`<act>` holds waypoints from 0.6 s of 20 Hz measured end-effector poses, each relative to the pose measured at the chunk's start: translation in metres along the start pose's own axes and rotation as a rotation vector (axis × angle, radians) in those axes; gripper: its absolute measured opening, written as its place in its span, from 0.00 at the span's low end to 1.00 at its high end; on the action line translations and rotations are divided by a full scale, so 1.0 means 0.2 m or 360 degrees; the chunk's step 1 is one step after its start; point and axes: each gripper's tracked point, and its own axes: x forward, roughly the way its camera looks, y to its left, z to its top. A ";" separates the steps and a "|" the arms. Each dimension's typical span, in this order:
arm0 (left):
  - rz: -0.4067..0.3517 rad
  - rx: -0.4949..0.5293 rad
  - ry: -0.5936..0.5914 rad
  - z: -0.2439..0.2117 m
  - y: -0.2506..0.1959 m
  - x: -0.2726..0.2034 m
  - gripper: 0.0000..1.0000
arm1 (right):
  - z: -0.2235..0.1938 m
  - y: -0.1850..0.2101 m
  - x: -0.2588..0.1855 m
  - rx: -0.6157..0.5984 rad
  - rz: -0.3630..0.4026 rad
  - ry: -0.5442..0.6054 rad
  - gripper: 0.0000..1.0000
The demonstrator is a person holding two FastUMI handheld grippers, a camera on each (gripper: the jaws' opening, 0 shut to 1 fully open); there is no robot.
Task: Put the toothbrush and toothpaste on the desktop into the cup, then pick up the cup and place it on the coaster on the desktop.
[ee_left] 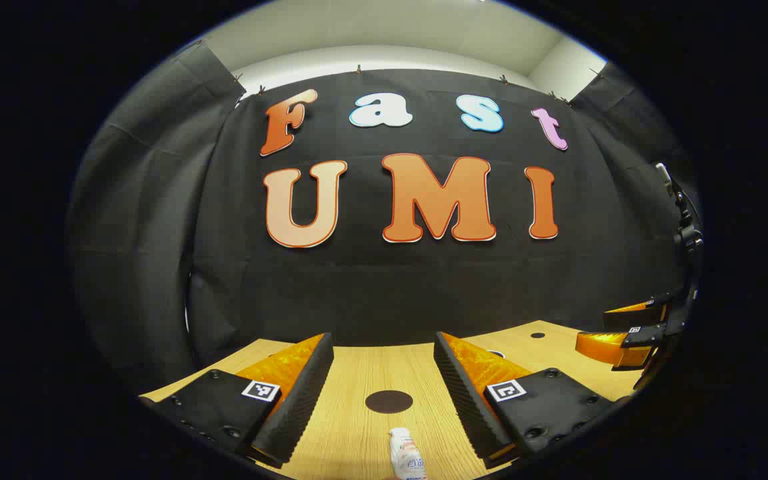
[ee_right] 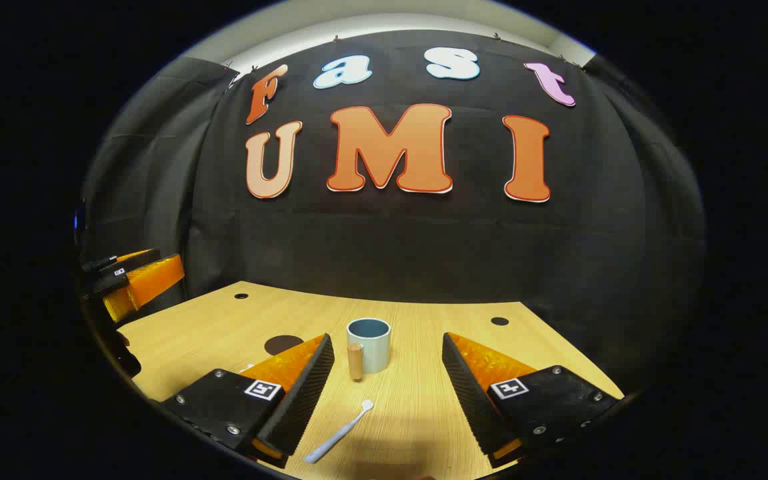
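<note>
While hovering low over the wooden worktop [ee_right: 424, 400], grips nothing on either side. On the left gripper [ee_left: 383, 337], fingers spread wide, with only bare wood and the task's things lying below the gap. Same on the right gripper [ee_right: 386, 339]: fingers wide apart, holding nothing.

Judged from how things lie, stands at the very start, with no step done.

- Toothpaste [ee_left: 405, 457]: flat on the worktop at the near edge of the left gripper view, just below the open fingers, touched by neither.
- Toothbrush [ee_right: 339, 433]: flat on the worktop in the right gripper view, near side, slanting, head towards the cup, apart from both fingers.
- Cup [ee_right: 369, 345]: upright, pale with a wooden handle on its left, farther off than the toothbrush and roughly centred ahead of the right fingers. Looks empty as far as the rim lets one see.
- Coaster [ee_right: 283, 344]: a dark round disc on the worktop, left of the cup and apart from it, with nothing on it. Also seen beyond the toothpaste in the left gripper view.

Left to do: pick up toothpaste and toothbrush, drop both into the cup, then lift the cup and set it on the coaster.
</note>
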 end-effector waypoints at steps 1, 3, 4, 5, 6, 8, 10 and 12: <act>-0.0001 -0.0005 0.0002 0.00 0.01 -0.01 0.96 | -0.01 0.01 0.00 0.0014 0.0014 0.0012 0.98; -0.0005 -0.0015 0.0008 -0.01 0.00 0.00 0.96 | -0.01 0.00 0.01 0.0037 0.0021 0.0028 0.98; -0.0005 -0.0013 0.0015 -0.01 0.00 0.01 0.96 | -0.01 0.01 0.01 0.0045 0.0022 0.0034 0.98; -0.0006 -0.0012 0.0021 -0.02 0.00 0.00 0.96 | -0.01 0.01 0.01 0.0055 0.0021 0.0040 0.98; -0.0009 -0.0011 0.0021 -0.01 0.00 0.00 0.96 | -0.02 0.01 0.01 0.0062 0.0024 0.0048 0.98; -0.0011 -0.0012 0.0029 -0.01 0.01 0.00 0.97 | -0.01 0.00 0.01 0.0057 0.0026 0.0059 0.98; -0.0006 -0.0001 0.0034 -0.02 0.02 0.01 0.97 | -0.01 0.00 0.01 0.0041 0.0025 0.0065 0.98; 0.0001 0.0002 0.0032 -0.01 0.03 0.01 0.97 | 0.00 0.01 0.00 0.0038 0.0038 0.0071 0.98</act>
